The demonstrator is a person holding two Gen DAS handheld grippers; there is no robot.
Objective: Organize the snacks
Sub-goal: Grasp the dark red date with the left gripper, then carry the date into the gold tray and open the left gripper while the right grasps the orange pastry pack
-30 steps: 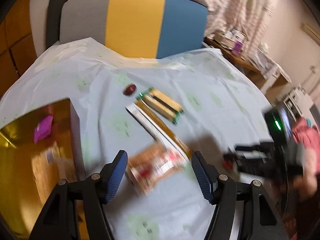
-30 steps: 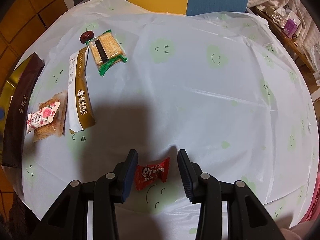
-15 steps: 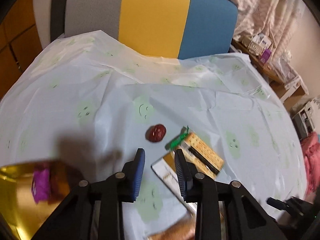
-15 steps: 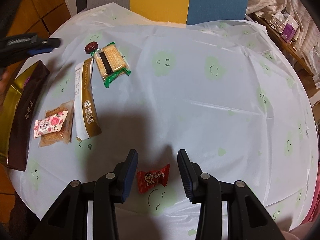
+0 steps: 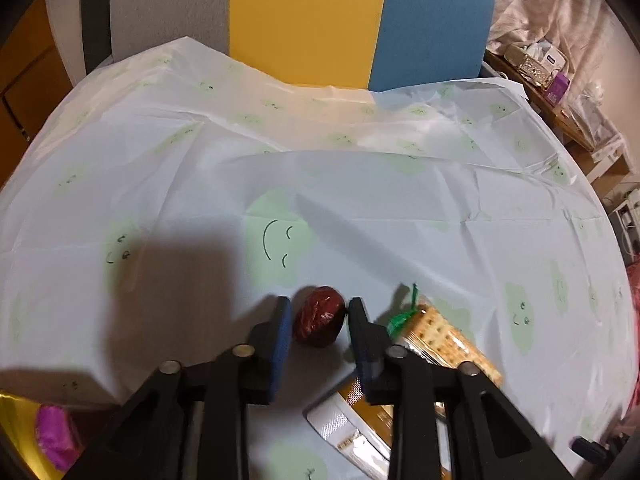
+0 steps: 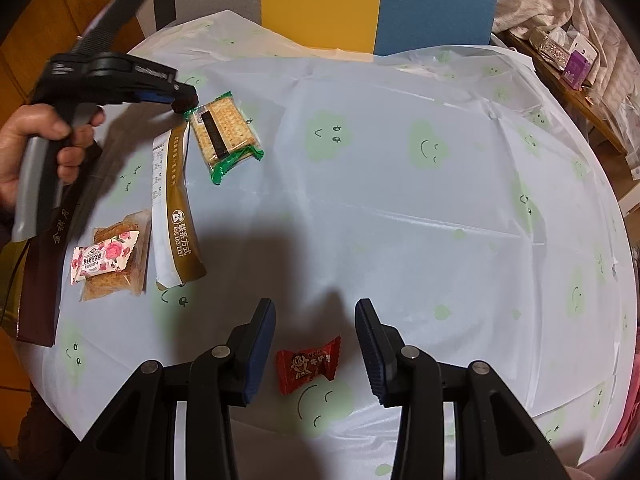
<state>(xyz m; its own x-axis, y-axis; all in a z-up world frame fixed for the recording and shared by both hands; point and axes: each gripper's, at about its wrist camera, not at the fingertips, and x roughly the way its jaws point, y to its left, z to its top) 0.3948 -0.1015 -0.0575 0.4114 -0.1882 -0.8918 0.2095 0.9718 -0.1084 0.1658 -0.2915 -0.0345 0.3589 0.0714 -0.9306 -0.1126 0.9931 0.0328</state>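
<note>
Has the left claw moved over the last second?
Yes. In the right wrist view the left claw has come in from the box side to the dark red date above the cracker pack, its jaws closing around it.

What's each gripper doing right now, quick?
Left gripper: jaws have just been closing, now shut on the dark red wrapped date.
Right gripper: open, straddling the red candy, not touching it.

**Table surface: five snacks lying loose**

Your round table wears a white smiley-print cover. On it lie a red candy, a cracker pack, a brown-and-white sachet, a rose-wrapped pastry and a dark red date. A brown box sits at its left edge.
</note>
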